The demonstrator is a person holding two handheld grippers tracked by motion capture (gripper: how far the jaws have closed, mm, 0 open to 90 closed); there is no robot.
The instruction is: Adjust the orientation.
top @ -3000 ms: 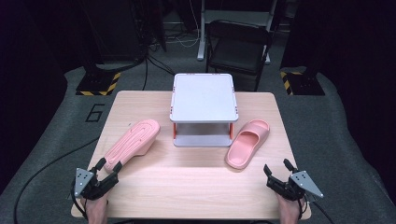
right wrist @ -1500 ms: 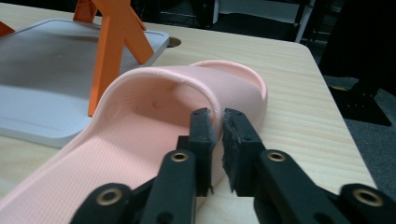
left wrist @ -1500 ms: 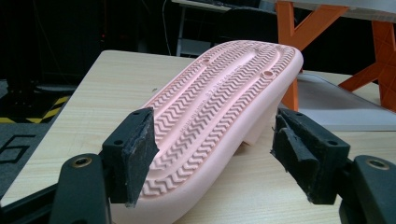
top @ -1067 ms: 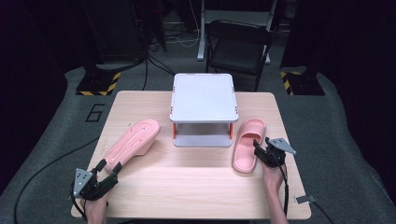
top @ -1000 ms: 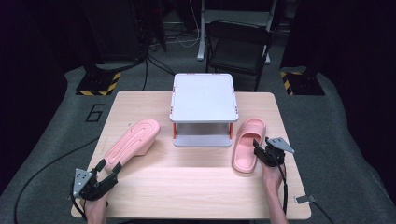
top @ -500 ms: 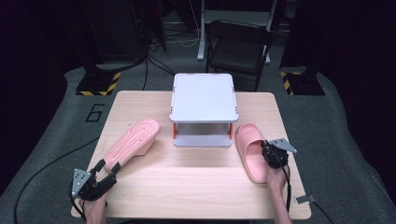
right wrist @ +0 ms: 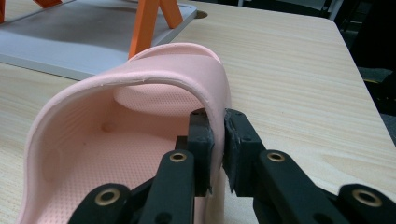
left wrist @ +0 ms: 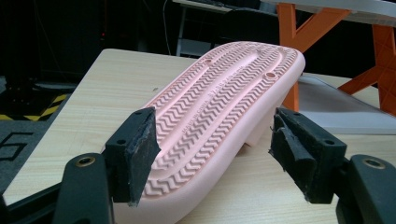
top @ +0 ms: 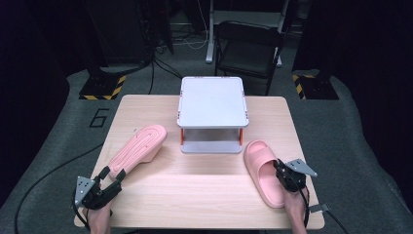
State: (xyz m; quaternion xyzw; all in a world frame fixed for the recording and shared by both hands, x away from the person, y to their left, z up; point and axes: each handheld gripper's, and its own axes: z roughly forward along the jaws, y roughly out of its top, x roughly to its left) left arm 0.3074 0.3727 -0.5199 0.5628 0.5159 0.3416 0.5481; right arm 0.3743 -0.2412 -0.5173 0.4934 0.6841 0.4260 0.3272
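Two pink slippers lie on the wooden table (top: 209,195). The left slipper (top: 139,148) rests sole up, its ribbed sole (left wrist: 219,112) running away from my left gripper (top: 113,173). That gripper (left wrist: 212,149) is open, its jaws straddling the slipper's near end; the right pad stands clear of the sole. The right slipper (top: 263,170) sits upright near the right edge, toe toward the rack. My right gripper (top: 278,171) is shut on the right side of the slipper's strap (right wrist: 140,107), with the pads (right wrist: 201,130) pinching the strap's thin edge.
A white two-level rack (top: 212,97) with orange legs stands at the middle back of the table; its lower shelf (right wrist: 84,32) lies just beyond the right slipper. A black chair (top: 248,44) stands behind the table. Bare tabletop lies between the two slippers.
The right gripper has shut on the right slipper's strap and swung it, so its toe now points toward the rack and its heel toward the near edge. The left gripper has stayed still.
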